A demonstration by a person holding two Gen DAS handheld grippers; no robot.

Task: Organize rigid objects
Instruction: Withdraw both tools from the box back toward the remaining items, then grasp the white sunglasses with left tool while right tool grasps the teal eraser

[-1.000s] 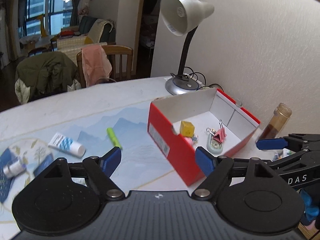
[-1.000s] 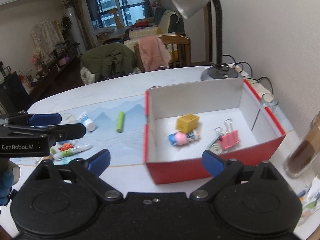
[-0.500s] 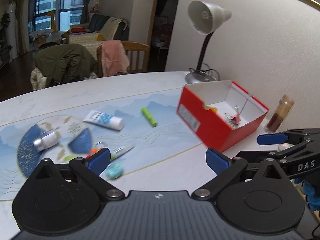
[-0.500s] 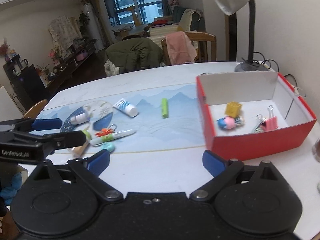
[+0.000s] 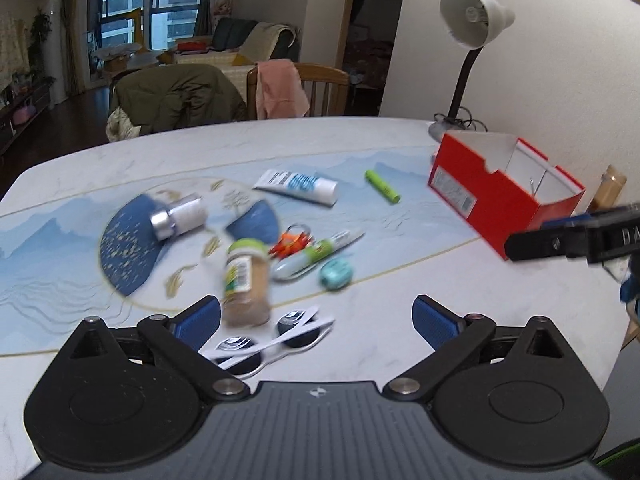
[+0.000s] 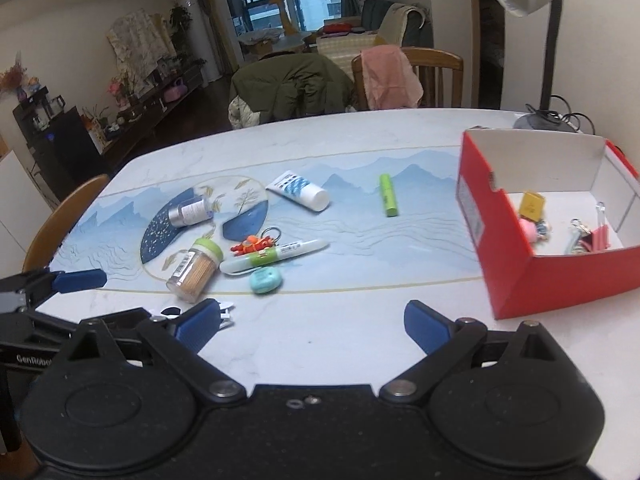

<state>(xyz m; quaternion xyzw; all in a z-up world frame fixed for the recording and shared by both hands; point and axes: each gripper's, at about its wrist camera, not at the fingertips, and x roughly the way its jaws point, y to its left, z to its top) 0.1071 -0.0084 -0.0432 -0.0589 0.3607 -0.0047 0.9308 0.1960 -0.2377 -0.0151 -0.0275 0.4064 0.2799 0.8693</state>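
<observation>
Loose items lie on the blue table mat: a toothpick jar (image 5: 246,284) (image 6: 194,266), a teal round case (image 5: 336,274) (image 6: 266,280), a green-banded marker (image 5: 316,256) (image 6: 274,258), an orange keychain (image 5: 292,240) (image 6: 252,244), a white tube (image 5: 298,186) (image 6: 300,190), a green stick (image 5: 382,186) (image 6: 388,196) and a silver bottle (image 5: 180,216) (image 6: 188,212). Sunglasses (image 5: 272,344) lie just before my left gripper (image 5: 316,320), which is open and empty. My right gripper (image 6: 312,322) is open over bare tabletop. A red box (image 5: 500,196) (image 6: 520,280) at the right holds a yellow cube (image 6: 532,204) and a pink clip (image 6: 596,236).
A desk lamp (image 5: 472,20) stands behind the box by the wall. Chairs draped with a green coat (image 6: 288,84) and a pink cloth (image 6: 390,76) line the table's far edge. A brown jar (image 5: 608,186) stands right of the box.
Both grippers have drawn back and leftward from the red box, so the loose items on the mat came into view. The left jaws widened early in the second.
</observation>
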